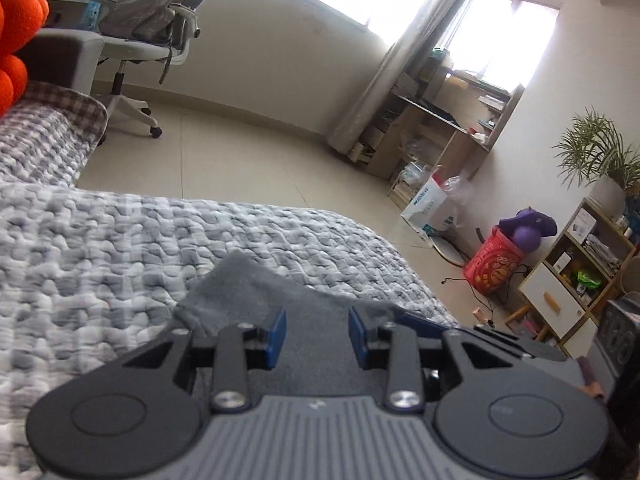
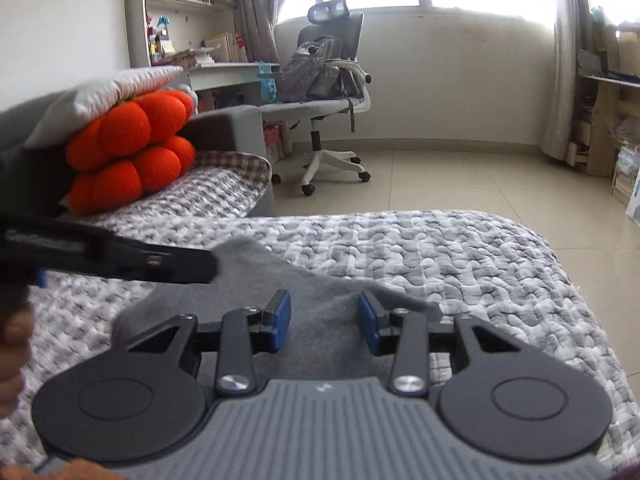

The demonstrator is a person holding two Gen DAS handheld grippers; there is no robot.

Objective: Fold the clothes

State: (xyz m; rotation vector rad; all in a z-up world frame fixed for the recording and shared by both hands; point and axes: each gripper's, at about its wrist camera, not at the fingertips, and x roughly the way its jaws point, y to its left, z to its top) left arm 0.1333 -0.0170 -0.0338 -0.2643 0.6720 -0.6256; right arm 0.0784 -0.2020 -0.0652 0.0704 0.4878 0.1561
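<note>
- Hovering both grippers over a grey garment [image 1: 256, 280] that lies on the grey-and-white quilted cover [image 1: 100, 248] of the bed, near its right end.
- We note the left gripper [image 1: 317, 338] with its blue-padded fingers [image 1: 277, 338] spread apart; grey cloth shows in the gap between them, and nothing is clasped.
- We note the right gripper [image 2: 324, 326] likewise released, its blue pads [image 2: 282, 322] parted above the same grey cloth, with no pinch on it.
- We see, in the right wrist view, the left gripper entering from the left edge as a dark bar whose tip overlaps the far left part of the garment; whether it touches the cloth, we cannot tell.
- We record a far corner of the garment raised in a small peak; the rest looks flat against the cover.
- We see an orange plush cushion [image 2: 132, 156] under a white pillow [image 2: 108, 96] at the far left of the bed, well apart from the garment.
- We see an office chair [image 2: 328, 92] carrying a grey backpack [image 2: 312, 72] on the tiled floor [image 2: 460, 184] beyond the bed.
</note>
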